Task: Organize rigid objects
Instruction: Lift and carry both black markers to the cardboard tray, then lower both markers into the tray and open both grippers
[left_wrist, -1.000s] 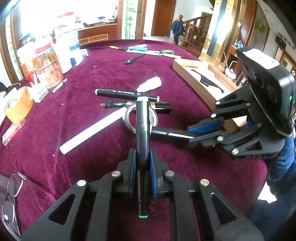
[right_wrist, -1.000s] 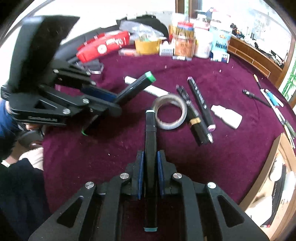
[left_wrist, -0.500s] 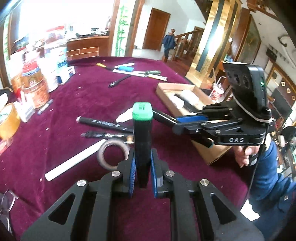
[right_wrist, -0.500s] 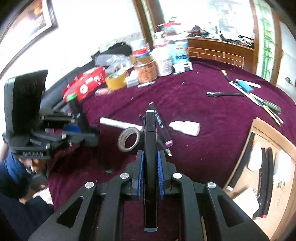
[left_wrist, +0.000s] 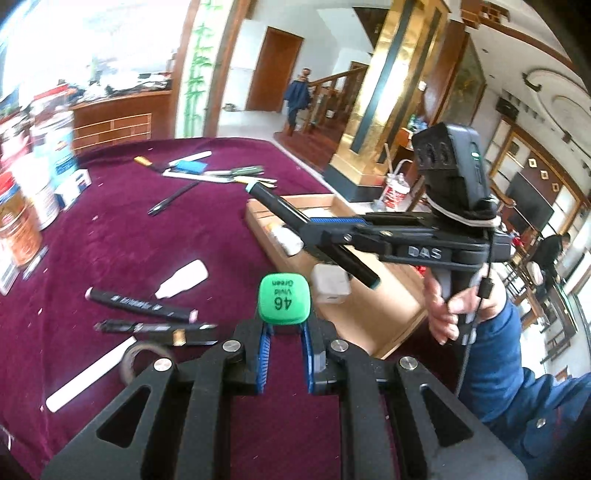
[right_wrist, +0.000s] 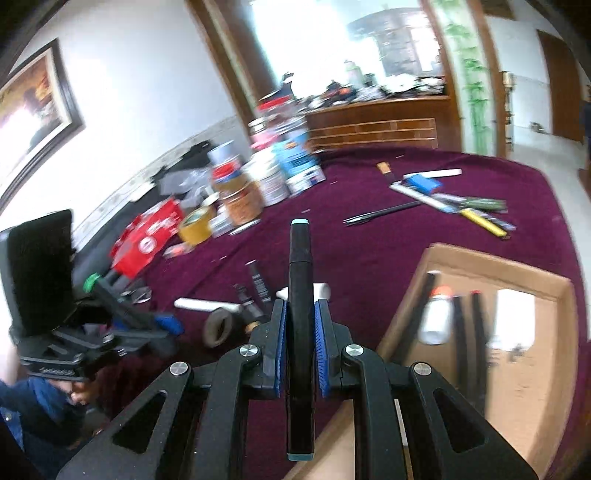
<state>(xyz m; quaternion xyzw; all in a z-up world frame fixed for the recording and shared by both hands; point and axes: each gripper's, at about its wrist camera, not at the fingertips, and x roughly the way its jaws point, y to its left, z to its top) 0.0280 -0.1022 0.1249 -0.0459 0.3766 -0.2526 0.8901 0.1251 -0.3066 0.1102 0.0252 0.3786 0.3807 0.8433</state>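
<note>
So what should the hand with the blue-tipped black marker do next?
Probably carry it on over the shallow cardboard tray and lower it beside the pens already there. The right gripper is shut on the black marker with teal end caps, raised near the tray's edge above the burgundy tablecloth.

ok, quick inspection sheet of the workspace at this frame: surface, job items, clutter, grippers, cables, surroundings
Surface: maroon cloth table, crowded.
Job's things: green-capped marker and teal-tipped marker, both held; wooden tray already holds dark pens and white items; loose on the cloth are a black marker, tape ring, white stick.
Clutter: cans and jars, red box, yellow tape roll, pens and rulers at the far edge.
Grippers: left gripper shut on the green-capped marker; right gripper shut on the teal-tipped marker.
Cables: black cable hanging from the right handle.
Surroundings: wooden door, staircase, gold column, framed picture.
</note>
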